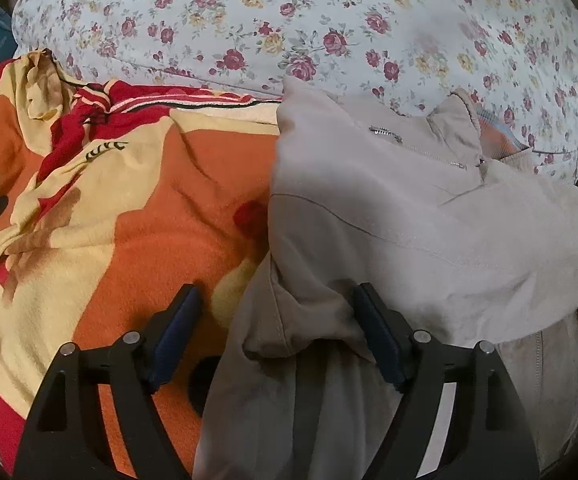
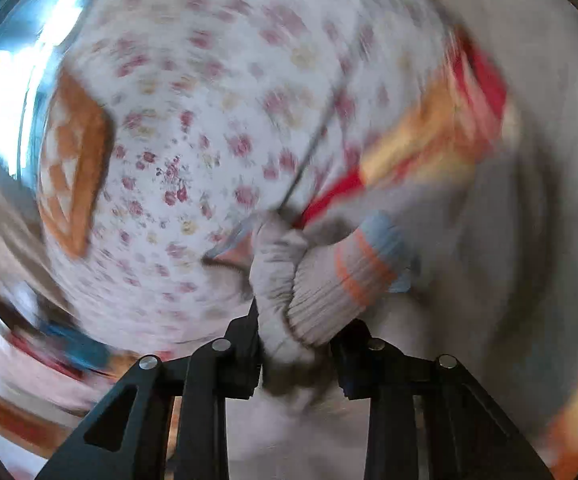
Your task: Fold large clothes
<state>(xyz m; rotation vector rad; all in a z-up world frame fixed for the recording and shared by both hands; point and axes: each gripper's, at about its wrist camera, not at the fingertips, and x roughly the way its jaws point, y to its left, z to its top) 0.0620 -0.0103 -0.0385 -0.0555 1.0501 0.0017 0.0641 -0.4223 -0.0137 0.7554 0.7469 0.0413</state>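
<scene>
Beige jacket (image 1: 389, 216) lies on the bed, mostly ahead and to the right of the left claw (image 1: 277, 308), with the zip (image 1: 421, 148) and collar at its far end. A bunched fold of the jacket runs down between the left claw's jaws, which stand wide; the right pad touches or sits just beside the cloth, the left pad is clear of it over the orange blanket (image 1: 141, 208). No grip there yet.

Right claw (image 2: 295, 344) is narrow and clamped on a ribbed cuff (image 2: 341, 276) with orange and blue stripes, gathered cloth bulging out just ahead of the jaws. That view is heavily motion-blurred, so the rest of the jacket around it is hard to read. Floral sheet (image 2: 193, 132) lies beyond the claw in both views.

Handling, as a judgement: soft, limp, medium-weight cloth with a lining; no stiffness, so it sags and drags from any single hold. The outer fabric looks smooth and may slip through the pads unless several layers are pinched. The ribbed cuff is thick and grippy, a good hold. The hem, shoulder seam or collar edge would be the next best. Avoid the zip teeth. Two spread holds are needed to keep a fold line straight; the blanket underneath looks fuzzy and may snag or ride along with it.
</scene>
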